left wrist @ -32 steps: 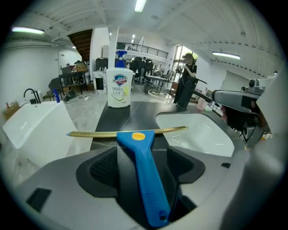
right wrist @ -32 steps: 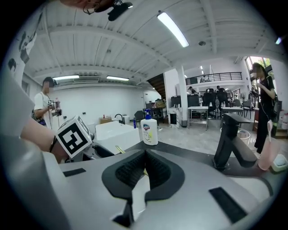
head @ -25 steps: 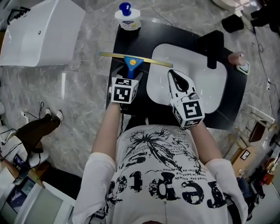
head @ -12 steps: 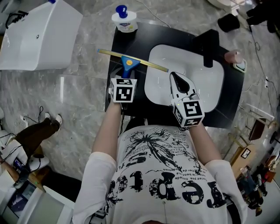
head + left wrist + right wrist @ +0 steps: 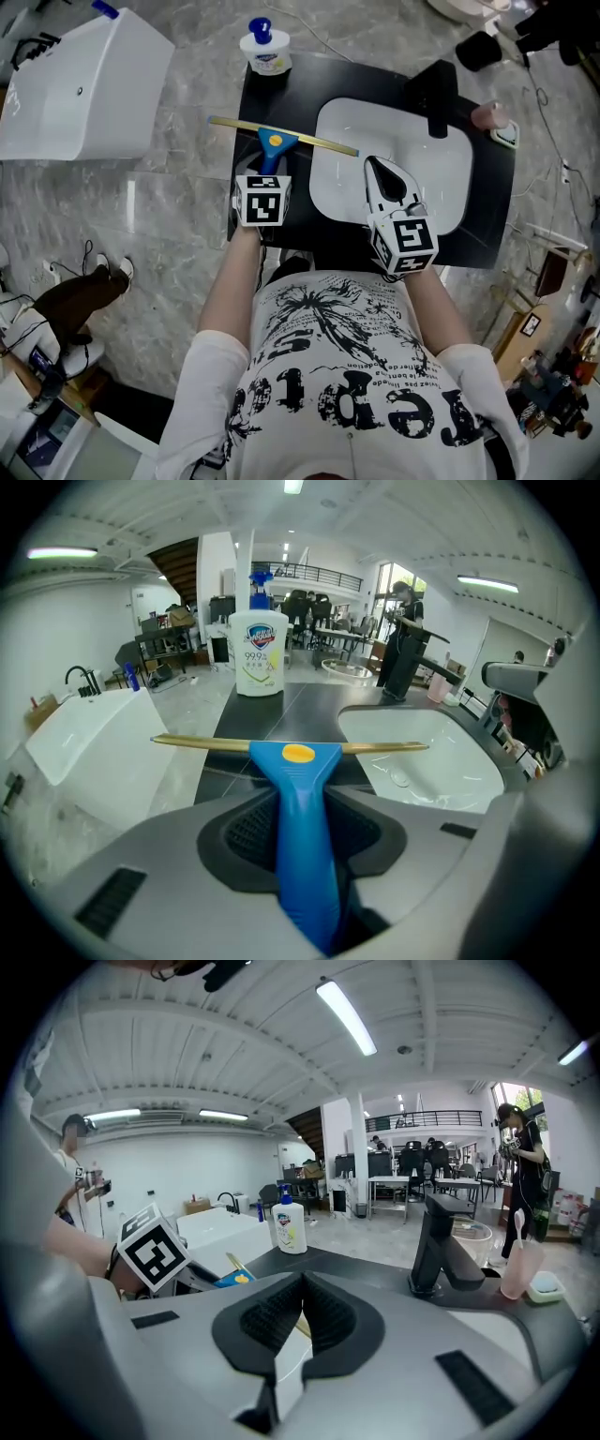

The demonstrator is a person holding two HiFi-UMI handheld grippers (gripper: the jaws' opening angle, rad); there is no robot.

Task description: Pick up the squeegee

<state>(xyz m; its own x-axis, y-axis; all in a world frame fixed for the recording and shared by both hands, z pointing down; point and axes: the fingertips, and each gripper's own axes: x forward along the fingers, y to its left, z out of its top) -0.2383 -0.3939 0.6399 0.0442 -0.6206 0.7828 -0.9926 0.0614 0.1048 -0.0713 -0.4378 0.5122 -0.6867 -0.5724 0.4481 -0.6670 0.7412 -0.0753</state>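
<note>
We see a black counter (image 5: 291, 98) with a white sink (image 5: 412, 159) set in its right part, and the right gripper (image 5: 300, 1288) hangs over that sink with its jaws together on nothing. The squeegee (image 5: 274, 142) is over the counter's left part, just left of the sink: its gold blade runs left to right across the counter, its right end reaching the sink's rim, and its blue handle points back toward us. The left gripper (image 5: 302, 808) is closing its jaws on that handle, and both pads already press it.
</note>
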